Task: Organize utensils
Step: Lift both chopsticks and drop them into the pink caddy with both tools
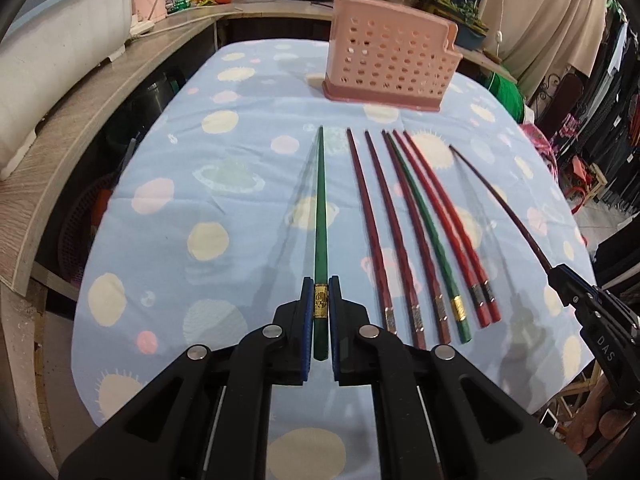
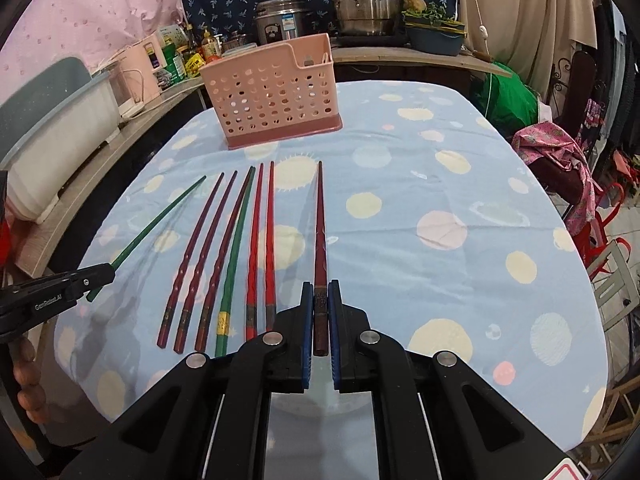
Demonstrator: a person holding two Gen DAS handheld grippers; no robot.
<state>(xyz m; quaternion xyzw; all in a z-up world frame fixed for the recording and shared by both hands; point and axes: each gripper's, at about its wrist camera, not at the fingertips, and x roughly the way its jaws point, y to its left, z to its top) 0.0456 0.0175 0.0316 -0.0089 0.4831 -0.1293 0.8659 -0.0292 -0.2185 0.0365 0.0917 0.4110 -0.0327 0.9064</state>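
My left gripper (image 1: 321, 294) is shut on a green chopstick (image 1: 320, 208) near its gold band; it also shows in the right wrist view (image 2: 156, 224). My right gripper (image 2: 320, 298) is shut on a dark maroon chopstick (image 2: 320, 224), seen at the right in the left wrist view (image 1: 500, 204). Both held sticks point toward a pink perforated utensil holder (image 1: 390, 56) (image 2: 274, 94) standing at the table's far side. Between the grippers several chopsticks (image 1: 420, 232) (image 2: 236, 248) lie side by side on the cloth: maroon, green and red.
The table has a blue cloth with pale circles (image 1: 208, 184) (image 2: 420, 208). A wooden counter (image 1: 80, 120) runs along the left with a white tub (image 1: 52, 60). Pots and bottles (image 2: 360, 0) stand behind the holder. A chair with pink cloth (image 2: 560, 152) stands at the right.
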